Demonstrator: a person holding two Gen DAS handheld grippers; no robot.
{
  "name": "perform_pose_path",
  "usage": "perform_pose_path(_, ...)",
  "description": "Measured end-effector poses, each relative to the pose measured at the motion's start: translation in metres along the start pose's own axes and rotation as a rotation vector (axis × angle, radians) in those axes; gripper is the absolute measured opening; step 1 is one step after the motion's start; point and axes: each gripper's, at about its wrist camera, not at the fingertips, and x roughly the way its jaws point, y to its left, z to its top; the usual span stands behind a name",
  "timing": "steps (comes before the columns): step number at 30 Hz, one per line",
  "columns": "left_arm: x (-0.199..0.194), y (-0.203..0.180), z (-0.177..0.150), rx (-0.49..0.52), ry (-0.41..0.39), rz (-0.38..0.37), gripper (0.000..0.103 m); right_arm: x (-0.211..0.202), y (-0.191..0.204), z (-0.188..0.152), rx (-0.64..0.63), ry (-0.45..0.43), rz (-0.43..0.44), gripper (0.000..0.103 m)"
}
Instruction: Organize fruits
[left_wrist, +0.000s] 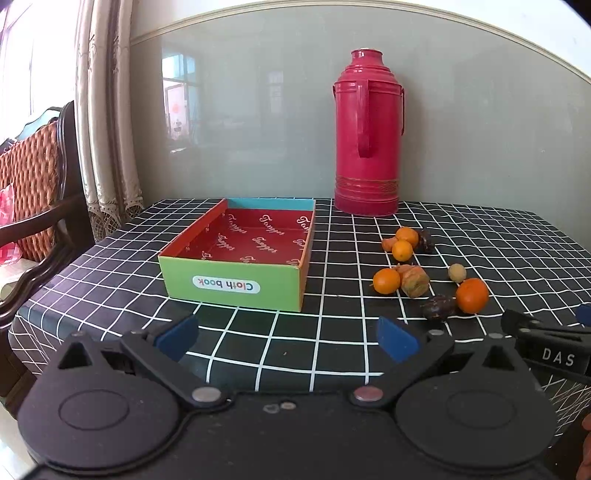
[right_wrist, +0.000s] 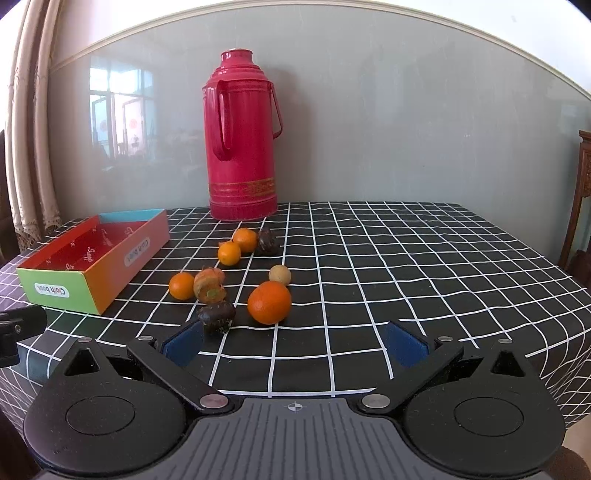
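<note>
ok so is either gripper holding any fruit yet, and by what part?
Nothing is held. The left gripper and right gripper are both open with nothing between their pads. The fruits, including the largest orange, lie on the checked tablecloth.

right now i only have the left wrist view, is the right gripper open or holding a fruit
Observer: The right gripper is open and holds nothing.
Operator: ok what's closest to it
Observer: The dark fruit lies on the cloth, just ahead of the gripper's left finger.
Operator: and what's past the right end of the table
Observer: A carved wooden piece of furniture stands there, by the wall.
</note>
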Motion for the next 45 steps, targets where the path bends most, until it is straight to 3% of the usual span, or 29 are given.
perform_pose_path(45, 0.0004, -0.0020, -0.0009, 0.011, -0.013, -0.009, 0.097, -0.0006, -0.0039, 0.0013, 0.013, -0.003, -0.011, 0.103)
